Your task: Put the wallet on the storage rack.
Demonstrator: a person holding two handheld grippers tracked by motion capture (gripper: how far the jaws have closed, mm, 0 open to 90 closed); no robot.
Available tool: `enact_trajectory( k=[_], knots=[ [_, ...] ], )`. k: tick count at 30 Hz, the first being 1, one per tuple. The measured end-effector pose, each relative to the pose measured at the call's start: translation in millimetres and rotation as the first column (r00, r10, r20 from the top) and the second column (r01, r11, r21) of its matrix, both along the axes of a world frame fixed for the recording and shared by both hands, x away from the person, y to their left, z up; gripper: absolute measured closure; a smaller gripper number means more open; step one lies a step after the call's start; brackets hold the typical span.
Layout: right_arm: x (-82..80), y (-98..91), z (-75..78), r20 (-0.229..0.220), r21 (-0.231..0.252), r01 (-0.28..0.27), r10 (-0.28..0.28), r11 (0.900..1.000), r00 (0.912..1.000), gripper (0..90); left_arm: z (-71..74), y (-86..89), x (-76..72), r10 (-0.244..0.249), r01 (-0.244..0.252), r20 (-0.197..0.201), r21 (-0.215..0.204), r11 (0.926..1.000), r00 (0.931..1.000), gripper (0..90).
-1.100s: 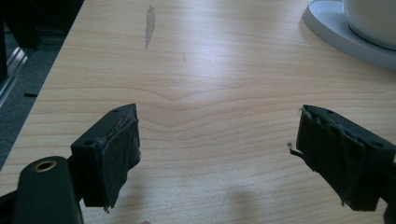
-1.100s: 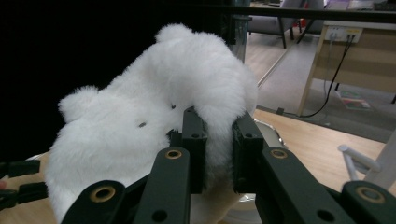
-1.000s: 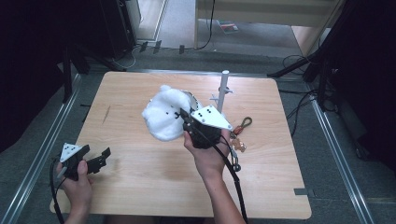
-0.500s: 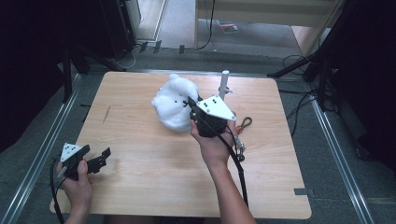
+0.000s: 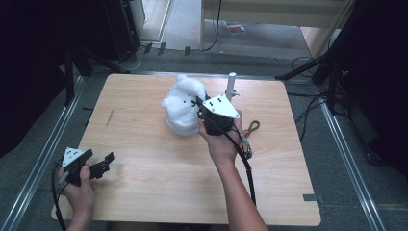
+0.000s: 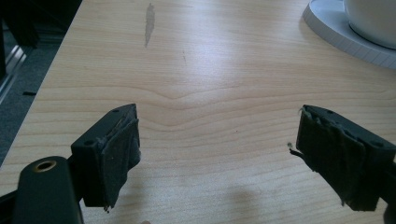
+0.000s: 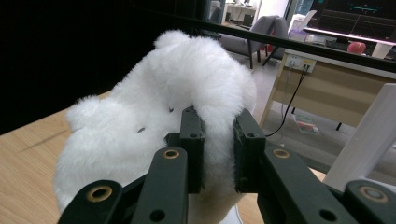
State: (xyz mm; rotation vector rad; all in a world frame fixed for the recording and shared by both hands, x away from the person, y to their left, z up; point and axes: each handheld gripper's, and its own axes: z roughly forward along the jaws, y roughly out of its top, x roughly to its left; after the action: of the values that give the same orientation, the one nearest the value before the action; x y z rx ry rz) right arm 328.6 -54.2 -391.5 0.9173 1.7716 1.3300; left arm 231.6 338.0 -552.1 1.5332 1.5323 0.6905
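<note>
A white fluffy plush toy (image 5: 182,108) hangs above the middle of the wooden table (image 5: 144,192). My right gripper (image 5: 198,106) is shut on it; in the right gripper view both black jaws pinch a fold of the plush toy (image 7: 154,135) with my right gripper (image 7: 218,144) tilted upward. My left gripper (image 5: 103,163) rests low near the table's front left corner, held by a hand. In the left gripper view my left gripper (image 6: 217,154) stands open over bare wood, nothing between its pads.
A white post (image 5: 231,84) on a round white base (image 6: 345,32) stands at the back of the table, just right of the plush. A carabiner with a strap (image 5: 249,131) lies right of my right hand. Metal rails run along both table sides.
My right gripper has lifted the plush toy and carried it toward the back of the table, nearer the white post. The left gripper has stayed in place.
</note>
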Motion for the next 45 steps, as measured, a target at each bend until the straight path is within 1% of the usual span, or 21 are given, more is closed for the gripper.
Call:
enact_trajectory(
  k=[3, 5, 8, 9, 10, 12, 13, 19, 20, 24, 27, 32, 33, 34, 35, 37, 39, 43, 44, 45],
  knots=[
    [3.7, 0.3, -4.2, -0.002, -0.015, 0.002, -0.002, 0.9999, 1.0, 77.8, 0.1, 0.0, 0.0, 0.0, 0.0, -0.002, 0.001, 1.0, 1.0, 14.2],
    [9.6, 1.0, -11.1, -0.01, -0.031, 0.001, -0.001, 0.9995, 0.9999, 77.7, 0.2, 0.4, -0.2, -0.003, 0.003, -0.004, 0.004, 1.0, 1.0, 14.2],
    [15.5, 2.0, -17.7, -0.018, -0.037, -0.002, 0.002, 0.9993, 0.9998, 77.6, 0.2, 0.2, -0.2, -0.002, 0.002, -0.006, 0.001, 1.0, 1.0, 14.2],
    [15.5, 2.0, -17.7, -0.018, -0.037, -0.002, 0.002, 0.9993, 0.9998, 77.6, 0.2, 0.2, -0.2, -0.002, 0.002, -0.006, 0.001, 1.0, 1.0, 14.2],
    [19.4, 3.1, -22.2, -0.009, -0.048, -0.011, 0.01, 0.9988, 0.9999, 77.6, 0.2, 0.4, -0.2, -0.003, 0.003, -0.007, 0.003, 1.0, 1.0, 14.2],
    [20.9, 3.8, -24.3, -0.008, -0.054, -0.011, 0.011, 0.9985, 0.9999, 77.5, 0.1, 0.2, -0.1, -0.001, 0.001, -0.005, 0.0, 1.0, 1.0, 14.2],
    [24.6, 5.0, -28.7, -0.007, -0.061, -0.016, 0.016, 0.998, 0.9998, 77.5, 0.1, 0.3, -0.1, -0.003, 0.003, -0.006, 0.0, 1.0, 1.0, 14.2],
    [31.6, 5.8, -37.3, 0.002, -0.083, -0.009, 0.009, 0.9965, 1.0, 77.4, 0.2, 0.4, -0.1, -0.003, 0.003, -0.009, 0.003, 1.0, 1.0, 14.2],
    [34.1, 5.6, -40.4, 0.012, -0.094, -0.004, 0.005, 0.9955, 0.9999, 77.2, 0.2, 0.4, -0.1, -0.003, 0.003, -0.009, 0.002, 1.0, 1.0, 14.2],
    [36.9, 5.0, -42.4, 0.017, -0.095, -0.003, 0.005, 0.9955, 0.9998, 77.2, 0.2, 0.2, -0.1, -0.003, 0.003, -0.009, 0.002, 1.0, 1.0, 14.2],
    [38.0, 5.1, -43.1, 0.033, -0.103, 0.005, -0.002, 0.9947, 0.9994, 76.7, 0.2, 0.4, 0.0, -0.003, 0.003, -0.009, 0.001, 1.0, 1.0, 14.2],
    [37.4, 2.8, -40.8, 0.065, -0.135, 0.026, -0.017, 0.9905, 0.9977, 76.6, 0.2, 0.3, 0.0, -0.003, 0.003, -0.01, 0.002, 1.0, 0.9999, 14.2],
    [37.4, 2.8, -40.8, 0.065, -0.135, 0.026, -0.017, 0.9905, 0.9977, 76.6, 0.2, 0.2, 0.1, -0.004, 0.004, -0.01, 0.003, 1.0, 0.9999, 14.2],
    [37.3, 2.4, -39.5, 0.081, -0.145, 0.035, -0.023, 0.9887, 0.9964, 76.6, 0.3, 0.2, 0.0, -0.004, 0.004, -0.012, 0.005, 1.0, 0.9999, 14.2],
    [37.3, 2.4, -39.5, 0.081, -0.145, 0.035, -0.023, 0.9887, 0.9964, 76.6, 0.3, 0.2, 0.0, -0.004, 0.004, -0.012, 0.005, 1.0, 0.9999, 14.2],
    [38.1, 2.6, -38.7, 0.109, -0.17, 0.05, -0.032, 0.9842, 0.9935, 76.6, 0.3, 0.2, 0.0, -0.005, 0.005, -0.012, 0.006, 1.0, 0.9999, 14.2],
    [39.3, 3.4, -39.1, 0.118, -0.182, 0.049, -0.028, 0.9821, 0.9927, 76.6, 0.3, 0.2, 0.1, -0.006, 0.006, -0.013, 0.008, 1.0, 0.9999, 14.2],
    [40.8, 5.3, -40.7, 0.126, -0.19, 0.053, -0.03, 0.9802, 0.9916, 76.6, 0.2, 0.1, 0.2, -0.007, 0.007, -0.013, 0.009, 0.9999, 0.9999, 14.2],
    [41.4, 7.0, -42.0, 0.141, -0.2, 0.059, -0.031, 0.9779, 0.9896, 76.6, 0.3, 0.1, 0.2, -0.008, 0.008, -0.014, 0.009, 0.9999, 0.9999, 14.2],
    [41.4, 7.0, -42.0, 0.141, -0.2, 0.059, -0.031, 0.9779, 0.9896, 76.6, 0.3, 0.1, 0.2, -0.008, 0.008, -0.014, 0.009, 0.9999, 0.9999, 14.2]
  ],
)
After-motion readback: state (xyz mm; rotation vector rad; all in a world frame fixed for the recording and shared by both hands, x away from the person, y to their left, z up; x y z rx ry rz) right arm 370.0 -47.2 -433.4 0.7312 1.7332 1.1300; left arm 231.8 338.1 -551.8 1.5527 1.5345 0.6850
